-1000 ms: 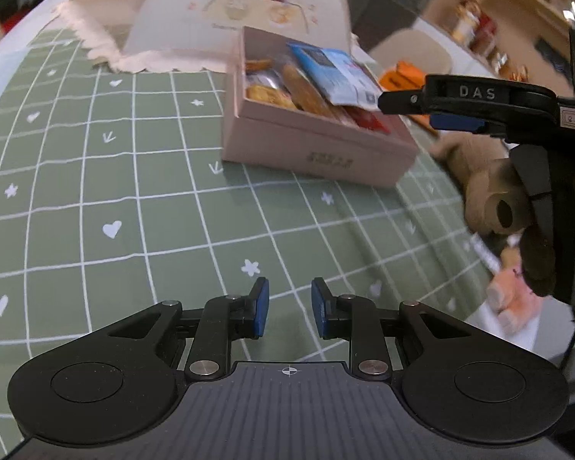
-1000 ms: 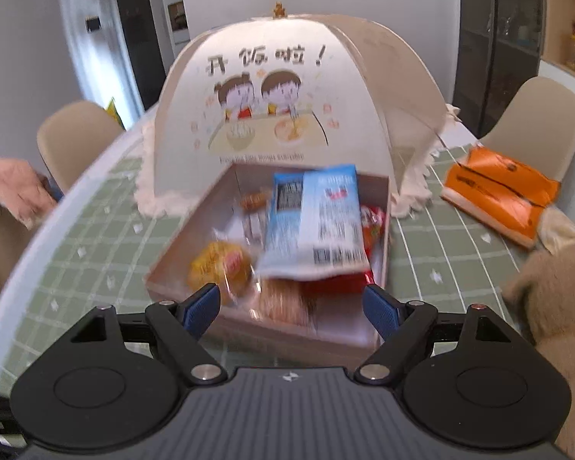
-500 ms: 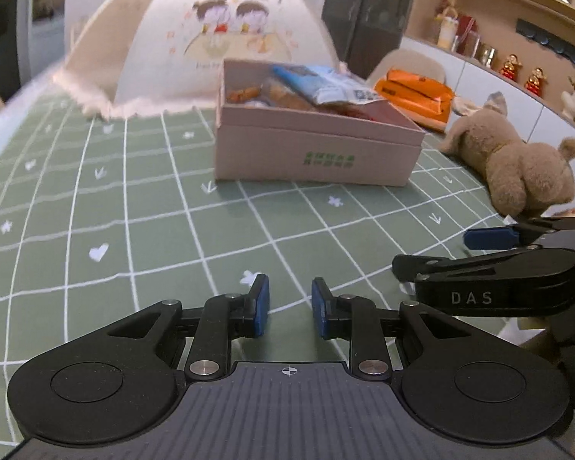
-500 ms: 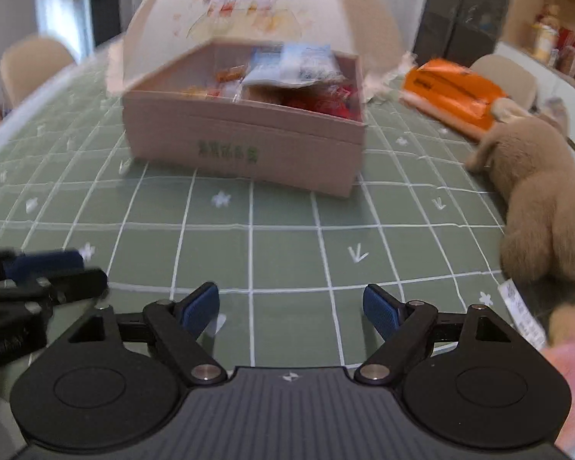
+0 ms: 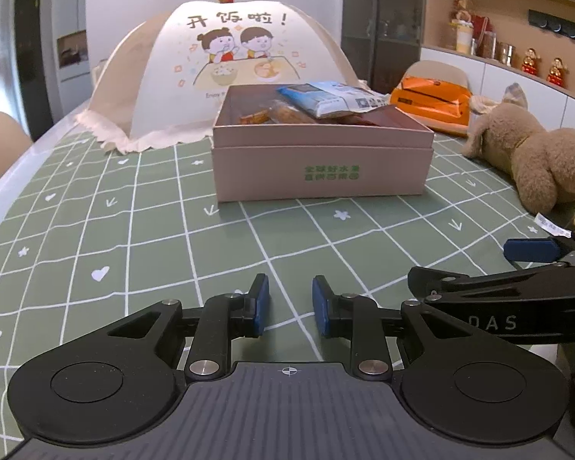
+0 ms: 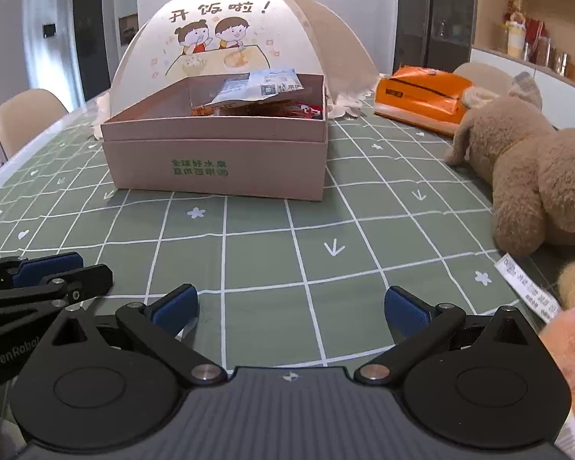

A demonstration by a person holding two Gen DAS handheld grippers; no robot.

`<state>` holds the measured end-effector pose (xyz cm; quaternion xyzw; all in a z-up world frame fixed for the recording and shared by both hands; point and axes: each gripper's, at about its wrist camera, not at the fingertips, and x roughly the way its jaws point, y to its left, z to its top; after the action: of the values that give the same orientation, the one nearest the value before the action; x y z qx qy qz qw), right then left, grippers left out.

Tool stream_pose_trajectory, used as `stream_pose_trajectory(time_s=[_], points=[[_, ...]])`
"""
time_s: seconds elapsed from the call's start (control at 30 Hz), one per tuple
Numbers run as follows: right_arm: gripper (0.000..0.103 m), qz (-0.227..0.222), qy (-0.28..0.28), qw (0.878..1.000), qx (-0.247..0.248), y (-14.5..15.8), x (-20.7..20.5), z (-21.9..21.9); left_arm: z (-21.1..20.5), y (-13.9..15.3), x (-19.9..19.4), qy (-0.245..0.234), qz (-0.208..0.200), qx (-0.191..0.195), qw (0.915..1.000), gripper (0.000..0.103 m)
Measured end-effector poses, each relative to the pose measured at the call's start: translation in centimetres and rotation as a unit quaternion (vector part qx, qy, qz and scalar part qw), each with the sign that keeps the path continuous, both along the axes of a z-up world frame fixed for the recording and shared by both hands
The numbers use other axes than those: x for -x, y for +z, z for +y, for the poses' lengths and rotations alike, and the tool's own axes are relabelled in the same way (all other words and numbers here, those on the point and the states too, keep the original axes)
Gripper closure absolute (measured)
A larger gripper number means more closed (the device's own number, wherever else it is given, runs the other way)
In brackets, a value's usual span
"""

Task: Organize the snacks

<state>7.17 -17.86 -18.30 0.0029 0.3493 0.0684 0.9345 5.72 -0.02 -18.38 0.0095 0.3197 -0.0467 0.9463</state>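
snacks sit in the pink box straight ahead of both empty claws; right claw opening wide, left claw opening from a narrow gap.

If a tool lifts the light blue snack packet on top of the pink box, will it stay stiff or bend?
The light blue plastic snack packet would probably bend: it looks thin and already drapes over the other snacks. It is likely light, being flat. Its glossy film may slip, and since it lies loosely above the pink cardboard box rim, a push could slide it off.
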Motion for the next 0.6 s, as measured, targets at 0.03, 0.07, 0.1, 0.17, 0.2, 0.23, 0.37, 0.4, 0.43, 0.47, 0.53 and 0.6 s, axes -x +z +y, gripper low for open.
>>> stream_pose_trajectory(time_s=[0.03, 0.07, 0.1, 0.17, 0.2, 0.23, 0.37, 0.4, 0.43, 0.47, 0.53, 0.6], points=[[0.000, 0.000, -0.001, 1.000, 0.000, 0.01, -0.01, -0.04, 0.00, -0.03, 0.00, 0.000, -0.001, -0.002, 1.0000, 0.074], [0.000, 0.000, -0.001, 1.000, 0.000, 0.05, -0.03, -0.03, -0.04, -0.05, 0.05, 0.000, -0.001, -0.004, 1.0000, 0.074], [0.000, 0.000, -0.001, 1.000, 0.000, 0.06, -0.03, -0.01, -0.05, -0.06, 0.09, -0.001, -0.002, -0.005, 1.0000, 0.074], [0.000, 0.000, -0.001, 1.000, 0.000, 0.07, 0.00, -0.01, -0.03, -0.08, 0.18, 0.000, -0.003, -0.003, 1.0000, 0.074], [0.000, 0.000, -0.001, 1.000, 0.000, 0.07, 0.00, -0.01, -0.04, -0.09, 0.23, 0.000, -0.004, -0.002, 1.0000, 0.074], [0.000, 0.000, -0.001, 1.000, 0.000, 0.06, 0.00, 0.00, -0.03, -0.09, 0.21, 0.000, -0.004, -0.002, 1.0000, 0.074], [0.000, 0.000, -0.001, 1.000, 0.000, 0.05, 0.00, 0.00, 0.03, -0.10, 0.22, 0.000, -0.003, -0.001, 1.0000, 0.074], [0.000, 0.000, -0.001, 1.000, 0.000, 0.04, 0.01, -0.01, 0.00, -0.09, 0.20, 0.000, -0.003, -0.001, 1.0000, 0.074], [0.000, 0.000, -0.001, 1.000, 0.000, 0.05, 0.01, -0.01, 0.01, -0.09, 0.20, -0.001, -0.003, 0.000, 1.0000, 0.074], [0.000, 0.000, -0.001, 1.000, 0.000, 0.05, 0.00, -0.01, 0.00, -0.09, 0.20, -0.001, -0.003, -0.001, 1.0000, 0.074], [0.000, 0.000, -0.001, 1.000, 0.000, 0.04, 0.01, -0.01, 0.03, -0.10, 0.21, 0.000, -0.003, -0.001, 1.0000, 0.074], [0.000, 0.000, -0.001, 1.000, 0.000, 0.05, 0.00, -0.02, 0.02, -0.09, 0.21, 0.000, -0.003, -0.001, 1.0000, 0.074]])
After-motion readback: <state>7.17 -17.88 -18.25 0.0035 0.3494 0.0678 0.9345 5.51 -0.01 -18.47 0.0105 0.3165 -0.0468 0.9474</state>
